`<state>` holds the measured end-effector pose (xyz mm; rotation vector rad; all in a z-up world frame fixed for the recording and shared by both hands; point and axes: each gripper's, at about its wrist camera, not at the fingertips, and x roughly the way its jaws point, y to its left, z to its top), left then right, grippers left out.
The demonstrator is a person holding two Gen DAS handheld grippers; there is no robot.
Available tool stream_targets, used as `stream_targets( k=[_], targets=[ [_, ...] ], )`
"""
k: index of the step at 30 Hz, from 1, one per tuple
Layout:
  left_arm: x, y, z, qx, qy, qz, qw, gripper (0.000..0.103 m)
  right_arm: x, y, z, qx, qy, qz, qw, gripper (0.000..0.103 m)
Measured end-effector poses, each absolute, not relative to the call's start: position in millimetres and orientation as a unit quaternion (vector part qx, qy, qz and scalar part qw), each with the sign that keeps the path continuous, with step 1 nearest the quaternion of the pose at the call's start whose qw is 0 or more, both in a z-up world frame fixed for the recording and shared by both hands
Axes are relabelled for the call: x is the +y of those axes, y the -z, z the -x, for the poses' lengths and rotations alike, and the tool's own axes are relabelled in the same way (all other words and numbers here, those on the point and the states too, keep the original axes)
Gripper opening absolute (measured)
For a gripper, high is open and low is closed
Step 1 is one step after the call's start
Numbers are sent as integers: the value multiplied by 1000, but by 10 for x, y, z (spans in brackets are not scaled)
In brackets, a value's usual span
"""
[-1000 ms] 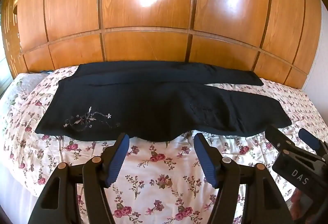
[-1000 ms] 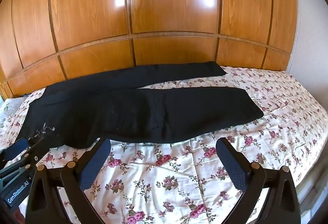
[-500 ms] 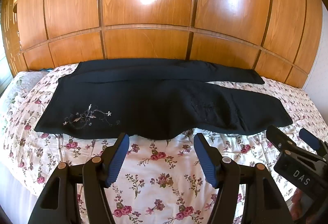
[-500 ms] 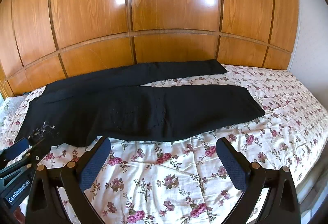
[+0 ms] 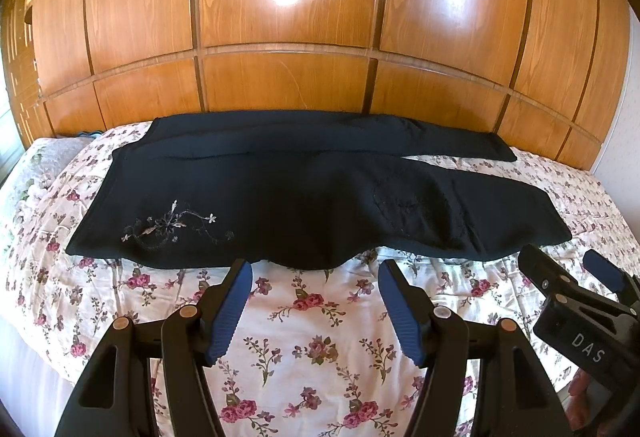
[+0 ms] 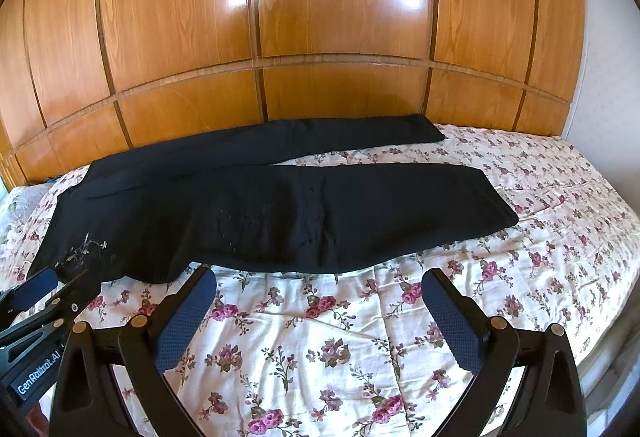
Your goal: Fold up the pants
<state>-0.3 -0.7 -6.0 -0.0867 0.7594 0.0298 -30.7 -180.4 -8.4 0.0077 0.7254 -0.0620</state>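
Observation:
Black pants (image 5: 304,197) lie spread flat across the floral bedspread (image 5: 312,337), waistband at the left with pale floral embroidery (image 5: 172,225), two legs stretching right and slightly apart. They also show in the right wrist view (image 6: 280,209). My left gripper (image 5: 314,273) is open and empty, hovering just short of the pants' near edge. My right gripper (image 6: 320,285) is open wide and empty, near the near leg's edge. Each gripper shows in the other's view, the right one (image 5: 568,269) and the left one (image 6: 56,285).
A glossy wooden panelled wall (image 5: 288,69) stands right behind the bed. A white pillow (image 5: 44,165) lies at the far left. A pale wall (image 6: 604,77) is at the right. The bed's near edge drops off at the lower left (image 5: 24,365).
Both grippers have drawn back and risen slightly, so the pants sit a little lower and smaller in view. Jaws remain open. The pants have not moved.

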Motion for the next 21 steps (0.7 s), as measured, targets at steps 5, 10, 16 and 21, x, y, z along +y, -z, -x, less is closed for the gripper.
stream_targets(
  k=[5,10,16,21],
  targets=[
    [-1,83,-10,374,-16,44,926,67,-1807,93,308,355,31,-5,934,103],
    [9,120,-29,379,-17,43,924,67,-1811,106,301,356,30,-4,934,103],
    [96,223,-92,395,-24,54,917,67,-1885,158,246,360,32,-6,932,103],
    [330,407,-190,423,-1,90,901,67,-2088,189,131,348,9,-29,937,103]
  ],
)
